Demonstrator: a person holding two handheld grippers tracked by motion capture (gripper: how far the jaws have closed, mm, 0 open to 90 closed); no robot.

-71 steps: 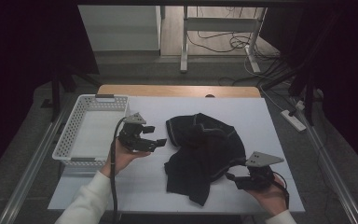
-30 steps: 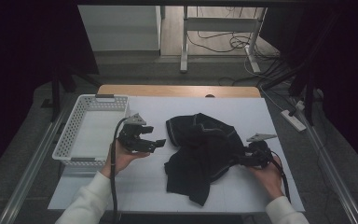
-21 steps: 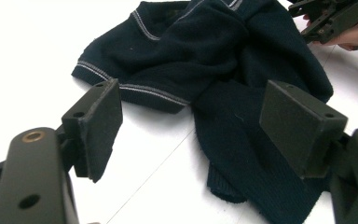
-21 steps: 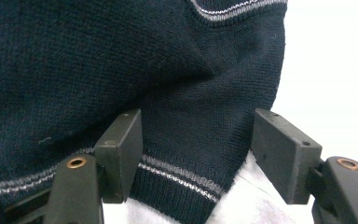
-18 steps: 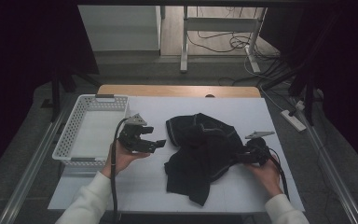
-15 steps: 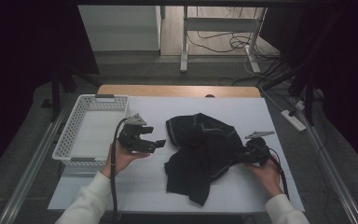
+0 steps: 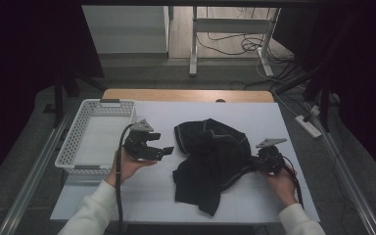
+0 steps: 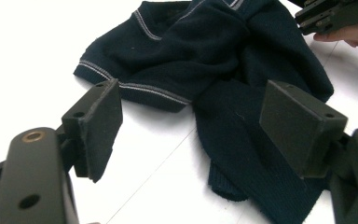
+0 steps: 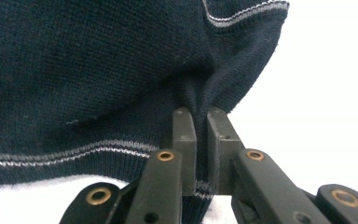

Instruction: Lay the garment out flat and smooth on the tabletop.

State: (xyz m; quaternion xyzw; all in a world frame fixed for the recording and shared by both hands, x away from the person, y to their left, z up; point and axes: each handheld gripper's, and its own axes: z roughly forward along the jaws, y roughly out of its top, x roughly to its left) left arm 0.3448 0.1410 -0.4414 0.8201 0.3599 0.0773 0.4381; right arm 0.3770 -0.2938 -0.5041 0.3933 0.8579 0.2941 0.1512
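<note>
A dark navy knit sweater (image 7: 215,156) with thin grey stripes lies crumpled on the white table top (image 7: 152,196). My right gripper (image 7: 252,164) is at the sweater's right edge; its jaws have just been closing and now pinch a fold of the knit (image 9: 200,100) between them. My left gripper (image 7: 165,151) is held left of the sweater, just above the table, jaws wide open with nothing between them. Ahead of its jaws lies the sweater (image 8: 214,60), and the right gripper (image 8: 335,14) shows at the far top right.
A white perforated plastic basket (image 7: 76,147) stands empty at the table's left, close behind my left hand. A wooden strip (image 7: 186,95) runs along the table's far edge. Metal rails flank the table on both sides.
The right gripper moved up and left to the sweater's right edge, then its jaws closed on the fabric. The left gripper stayed still.
</note>
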